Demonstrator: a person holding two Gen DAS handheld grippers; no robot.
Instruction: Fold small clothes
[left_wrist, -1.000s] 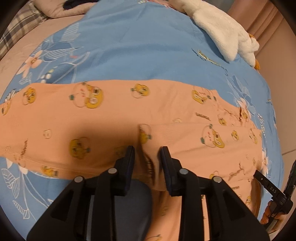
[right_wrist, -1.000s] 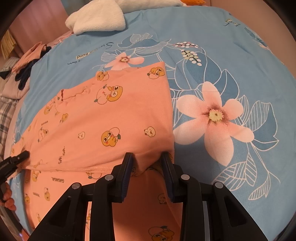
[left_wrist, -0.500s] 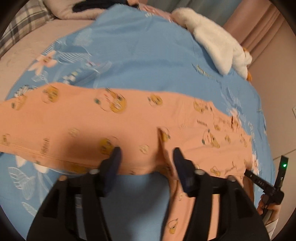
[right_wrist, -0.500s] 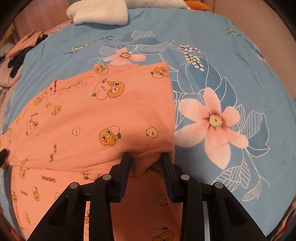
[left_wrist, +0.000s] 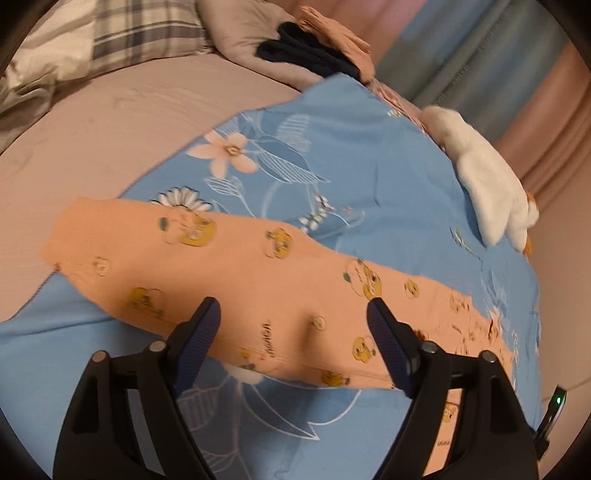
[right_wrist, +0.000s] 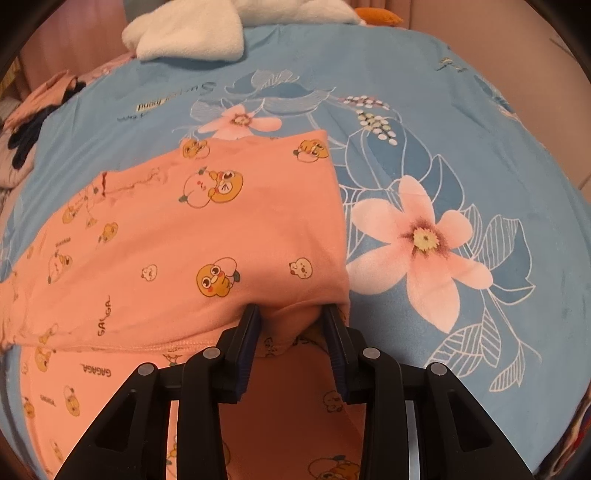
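Item: peach cotton garment printed with cartoon ducks (right_wrist: 207, 236), lying partly folded on my blue floral bedsheet (right_wrist: 424, 110). Left gripper (left_wrist: 293, 325): jaws opening wide, nothing between them, hovering over the fabric's near edge. Right gripper (right_wrist: 291, 321): pinching a bunched fold at the garment's corner. Step, as I judge it: one fold laid. Next: I release the right corner, then regrip for the next fold.

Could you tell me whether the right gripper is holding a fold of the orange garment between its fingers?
Yes, the right gripper has a bunched fold of the orange garment pinched between its pads.
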